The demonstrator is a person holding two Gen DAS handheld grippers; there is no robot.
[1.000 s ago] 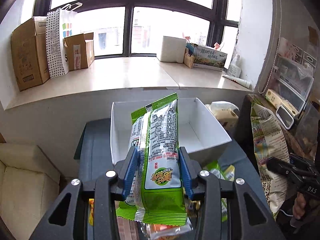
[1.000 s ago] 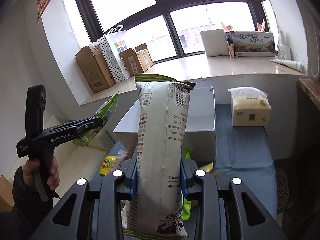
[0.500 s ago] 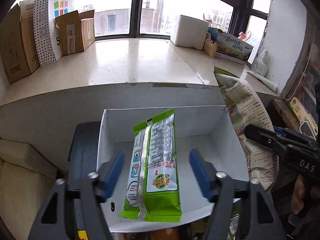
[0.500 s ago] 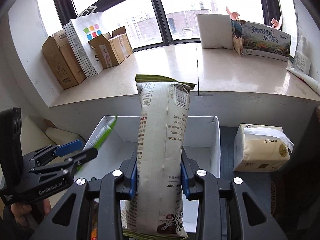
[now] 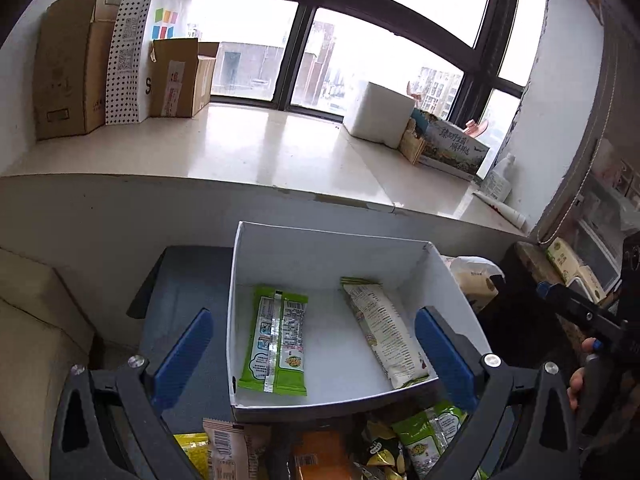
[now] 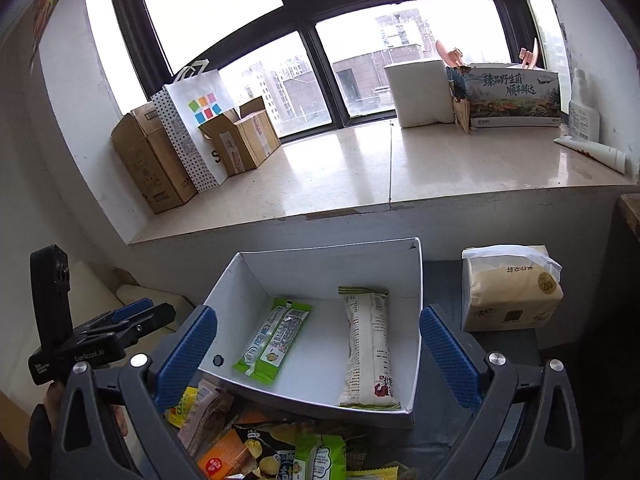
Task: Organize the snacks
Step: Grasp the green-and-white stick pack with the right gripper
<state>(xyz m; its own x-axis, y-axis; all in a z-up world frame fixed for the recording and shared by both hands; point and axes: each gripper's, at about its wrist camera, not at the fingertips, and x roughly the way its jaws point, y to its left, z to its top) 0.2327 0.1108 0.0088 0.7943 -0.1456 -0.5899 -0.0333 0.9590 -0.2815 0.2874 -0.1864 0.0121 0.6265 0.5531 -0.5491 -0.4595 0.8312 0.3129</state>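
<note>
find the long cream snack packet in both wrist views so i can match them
Left wrist: the long cream snack packet lies on the right side of the white cardboard box, angled away from the green snack packet.
Right wrist: the cream packet lies right of centre in the box, close to its right wall.
Shared landmark: the green packet, to its left in both views.

Windowsill: brown cardboard boxes (image 6: 152,160), white dotted paper bag (image 6: 192,120), white foam block (image 6: 420,94), printed carton (image 6: 514,98). Beige tissue pack (image 6: 510,288) on grey table.
</note>
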